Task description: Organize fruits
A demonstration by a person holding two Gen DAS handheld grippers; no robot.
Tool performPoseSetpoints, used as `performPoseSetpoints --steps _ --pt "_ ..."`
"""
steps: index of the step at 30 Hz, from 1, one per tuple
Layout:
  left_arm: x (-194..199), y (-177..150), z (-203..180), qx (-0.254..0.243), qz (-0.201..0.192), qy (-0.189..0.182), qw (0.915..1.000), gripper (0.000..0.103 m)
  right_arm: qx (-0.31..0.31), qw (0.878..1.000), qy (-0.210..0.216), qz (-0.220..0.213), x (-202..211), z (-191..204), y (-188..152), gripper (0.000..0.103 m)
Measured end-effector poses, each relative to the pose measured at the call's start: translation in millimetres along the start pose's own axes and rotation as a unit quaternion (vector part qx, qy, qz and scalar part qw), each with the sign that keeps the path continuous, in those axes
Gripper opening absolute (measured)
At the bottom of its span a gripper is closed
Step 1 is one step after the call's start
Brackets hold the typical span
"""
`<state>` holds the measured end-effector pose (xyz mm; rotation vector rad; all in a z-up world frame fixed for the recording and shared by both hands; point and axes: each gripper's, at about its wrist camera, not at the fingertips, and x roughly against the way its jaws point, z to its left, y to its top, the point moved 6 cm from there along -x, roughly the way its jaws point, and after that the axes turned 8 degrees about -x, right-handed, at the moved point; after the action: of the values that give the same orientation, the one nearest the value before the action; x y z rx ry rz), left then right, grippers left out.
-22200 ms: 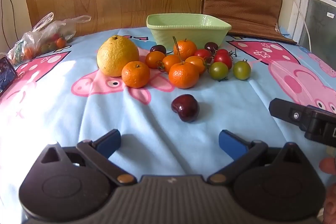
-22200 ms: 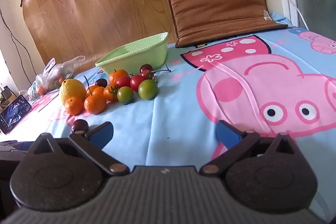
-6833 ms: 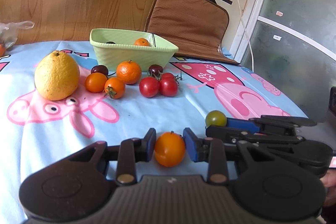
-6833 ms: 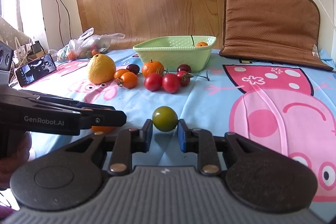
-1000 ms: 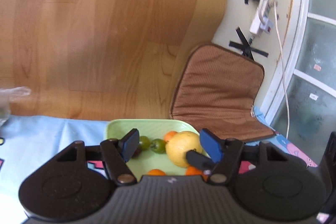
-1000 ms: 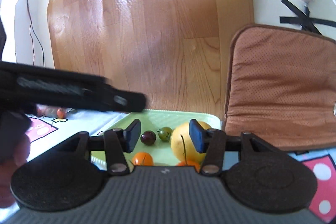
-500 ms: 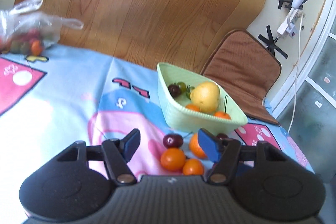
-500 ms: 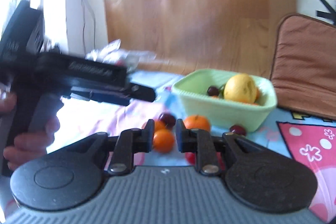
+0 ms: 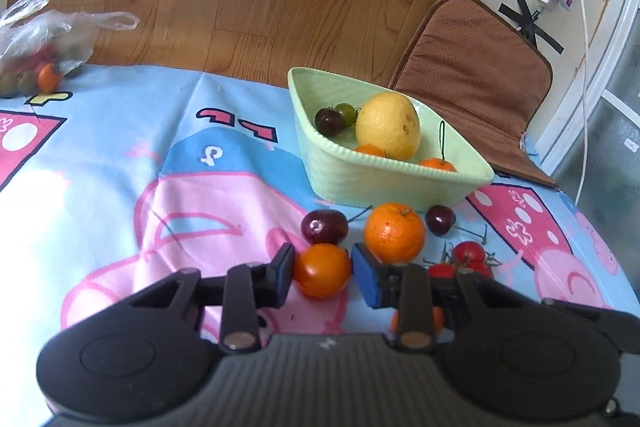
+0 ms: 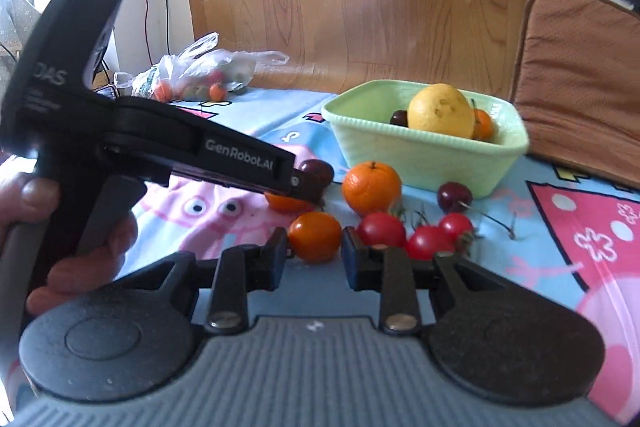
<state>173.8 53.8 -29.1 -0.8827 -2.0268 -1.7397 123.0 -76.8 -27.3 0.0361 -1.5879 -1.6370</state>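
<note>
An orange tomato [image 9: 322, 270] on the cartoon-print cloth [image 9: 120, 155], just near of the green bowl [image 9: 384, 183], is clamped by the left gripper [image 9: 322, 273], whose jaws have just been closing. A second orange tomato [image 10: 315, 236], beside red tomatoes [image 10: 404, 233], is gripped by the right gripper [image 10: 315, 250].
</note>
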Motion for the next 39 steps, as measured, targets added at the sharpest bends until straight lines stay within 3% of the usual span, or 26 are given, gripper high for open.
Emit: performPoseSetpoints --steps 12,18,32,34,39 --pt "48 -47 -49 -0.055 -0.003 -0.020 0.9983 0.032 -0.017 0.999 -0.036 -0.028 56 -14 -30 0.032" --pt "53 -57 -71 -0.106 -0.006 0.021 0.9942 0.032 -0.030 0.998 -0.047 -0.021 68 -17 -49 0.033" --pt "64 -60 -66 -0.094 -0.011 0.021 0.9953 0.032 -0.023 0.998 -0.045 -0.023 74 -6 -54 0.035" --pt "66 -60 -65 -0.090 -0.014 0.015 0.9958 0.033 -0.024 0.998 -0.046 -0.029 76 -5 -54 0.054" --pt "69 -59 -63 -0.088 -0.018 0.009 0.9959 0.035 -0.018 0.997 -0.054 -0.046 80 -3 -51 0.058"
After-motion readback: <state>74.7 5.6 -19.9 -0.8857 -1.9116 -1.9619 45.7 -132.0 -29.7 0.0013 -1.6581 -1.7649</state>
